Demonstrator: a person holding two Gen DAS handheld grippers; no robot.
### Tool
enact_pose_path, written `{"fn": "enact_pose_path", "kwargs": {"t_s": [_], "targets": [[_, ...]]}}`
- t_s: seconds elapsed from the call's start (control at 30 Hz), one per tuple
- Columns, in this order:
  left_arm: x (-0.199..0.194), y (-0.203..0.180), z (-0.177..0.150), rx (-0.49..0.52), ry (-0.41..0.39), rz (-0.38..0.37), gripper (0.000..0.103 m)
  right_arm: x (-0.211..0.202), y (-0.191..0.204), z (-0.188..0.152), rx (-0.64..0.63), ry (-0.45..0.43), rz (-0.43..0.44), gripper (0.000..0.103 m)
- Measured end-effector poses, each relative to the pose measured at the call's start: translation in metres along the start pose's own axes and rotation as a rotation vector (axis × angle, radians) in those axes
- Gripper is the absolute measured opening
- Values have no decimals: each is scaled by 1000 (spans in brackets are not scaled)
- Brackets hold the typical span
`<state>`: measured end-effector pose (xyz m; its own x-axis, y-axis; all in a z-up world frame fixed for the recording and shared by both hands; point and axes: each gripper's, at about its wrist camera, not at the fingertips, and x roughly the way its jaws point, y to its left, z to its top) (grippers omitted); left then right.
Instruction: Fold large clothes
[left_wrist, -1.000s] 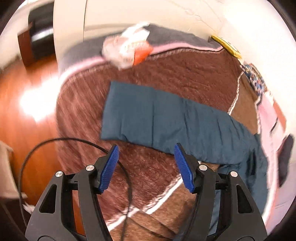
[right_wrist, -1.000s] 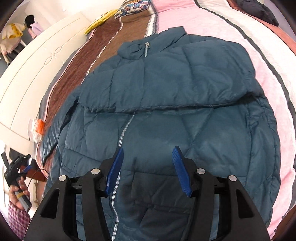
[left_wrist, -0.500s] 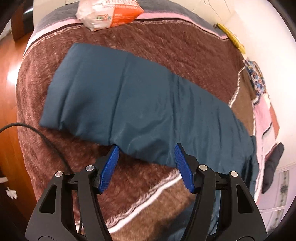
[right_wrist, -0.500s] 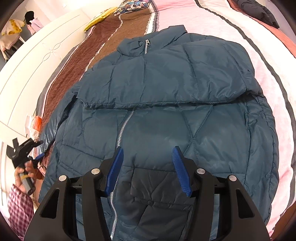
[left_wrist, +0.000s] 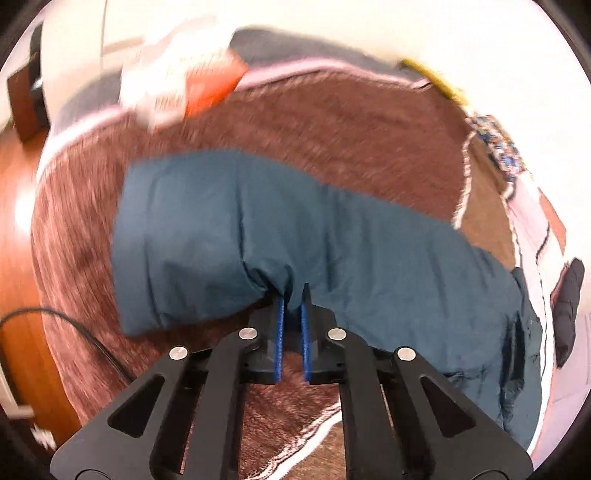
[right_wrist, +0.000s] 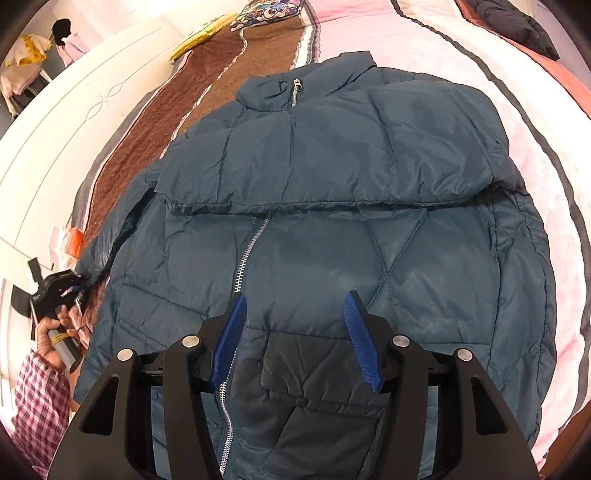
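- The teal puffer jacket (right_wrist: 332, 229) lay zipped and front-up on the bed, collar toward the far end. One sleeve (right_wrist: 332, 173) was already folded across its chest.
- The other sleeve (left_wrist: 295, 236) lay stretched out sideways over the brown blanket (left_wrist: 332, 125). The left gripper (left_wrist: 291, 306) had just clamped its jaws onto that sleeve's near edge, a pinch of cloth bunched between the blue pads.
- The right gripper (right_wrist: 295, 332) hovered over the lower front, jaws spread, holding nothing.
- By my reckoning that sleeve and the body folds were left to do.
- Around it: pink striped bedding (right_wrist: 461, 55), a white and orange packet (left_wrist: 184, 81), a dark garment (right_wrist: 517, 26), a white headboard (right_wrist: 74, 122) and wooden floor (left_wrist: 14, 206).
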<state>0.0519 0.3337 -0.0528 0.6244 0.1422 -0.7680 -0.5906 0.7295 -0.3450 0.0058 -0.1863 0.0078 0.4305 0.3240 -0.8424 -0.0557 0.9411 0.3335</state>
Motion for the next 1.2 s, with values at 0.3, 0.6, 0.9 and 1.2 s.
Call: {"fn": "enact_pose_path", "kwargs": {"t_s": [0.3,0.6,0.9,1.2], "targets": [[-97,-83,18,330,-191,-157,6,-9,-5,-1,17,-29,31,55],[-147,-212,-16,613,-233,-382,6,-29,-31,-5,76,-84,54,55],[-129,-316,-94,808,-106,-553,6,-39,-64,-14,135,-108,42,55],[-57,-382,-195,1055,145,-478,15,-33,-86,-6,168,-103,31,55]]}}
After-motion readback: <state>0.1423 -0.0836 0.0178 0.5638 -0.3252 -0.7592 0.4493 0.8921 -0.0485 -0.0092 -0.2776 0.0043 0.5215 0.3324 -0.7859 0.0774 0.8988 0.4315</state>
